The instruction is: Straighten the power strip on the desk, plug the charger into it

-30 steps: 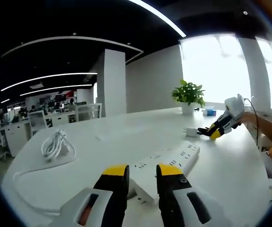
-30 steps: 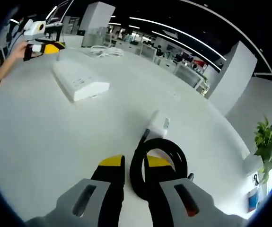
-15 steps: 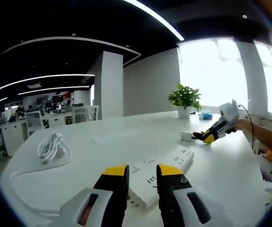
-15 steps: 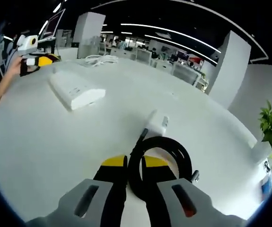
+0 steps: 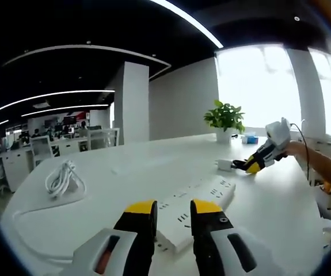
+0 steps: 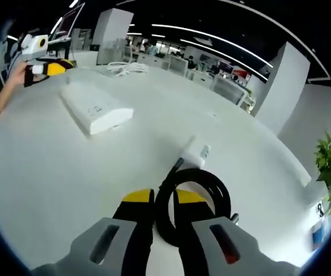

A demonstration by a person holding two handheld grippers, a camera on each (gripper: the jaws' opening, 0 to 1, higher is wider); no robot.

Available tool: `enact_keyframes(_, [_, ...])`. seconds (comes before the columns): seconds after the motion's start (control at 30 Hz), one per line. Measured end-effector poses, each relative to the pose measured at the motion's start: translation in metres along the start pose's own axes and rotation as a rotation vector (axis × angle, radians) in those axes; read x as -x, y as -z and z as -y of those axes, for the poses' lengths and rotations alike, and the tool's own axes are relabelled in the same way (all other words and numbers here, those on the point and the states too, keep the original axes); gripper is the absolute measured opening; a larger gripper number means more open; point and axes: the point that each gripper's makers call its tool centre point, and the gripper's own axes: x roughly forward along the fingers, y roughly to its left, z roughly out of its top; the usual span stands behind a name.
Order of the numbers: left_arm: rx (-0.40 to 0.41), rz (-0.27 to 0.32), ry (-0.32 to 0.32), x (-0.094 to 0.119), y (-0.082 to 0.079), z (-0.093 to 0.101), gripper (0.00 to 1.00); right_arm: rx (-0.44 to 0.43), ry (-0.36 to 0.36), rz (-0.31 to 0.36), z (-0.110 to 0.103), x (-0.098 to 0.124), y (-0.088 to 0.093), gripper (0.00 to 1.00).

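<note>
The long white plastic power strip (image 5: pixel 195 202) is clamped by the left tool (image 5: pixel 173 208) — the right tool (image 6: pixel 165 198) is closed on the black looped cable (image 6: pixel 193 198) of the white charger (image 6: pixel 195 153); alignment is needed next.

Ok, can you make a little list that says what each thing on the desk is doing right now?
Power strip: white, lying flat on the white desk, one end between the left tool's tips.
Charger: white block on the desk, ahead of the right tool, not plugged in.
Black cable: looped, running from the charger, with the right tool closed on the loop.
White cord bundle: coiled on the desk, far from the charger.
Potted plant: at the far desk edge.
</note>
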Motion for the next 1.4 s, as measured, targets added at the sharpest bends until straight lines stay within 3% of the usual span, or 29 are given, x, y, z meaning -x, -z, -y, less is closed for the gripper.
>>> enact_keyframes(0.33, [-0.015,0.002,-0.013,0.002,-0.001,-0.001,0.23,-0.006,-0.009,-0.004,-0.002,0.000,-0.002,0.13])
enact_keyframes(0.73, [-0.015,0.006,-0.074,0.005,-0.002,-0.014,0.24,0.013,-0.046,-0.015,-0.005,0.000,0.000,0.13])
enact_keyframes(1.07, [-0.031,0.031,-0.054,0.004,-0.016,-0.007,0.24,0.032,-0.030,-0.064,-0.006,-0.001,0.000,0.13])
enact_keyframes(1.4, [-0.022,0.033,-0.043,0.003,-0.020,-0.003,0.25,-0.080,-0.027,-0.054,-0.003,-0.007,-0.004,0.10])
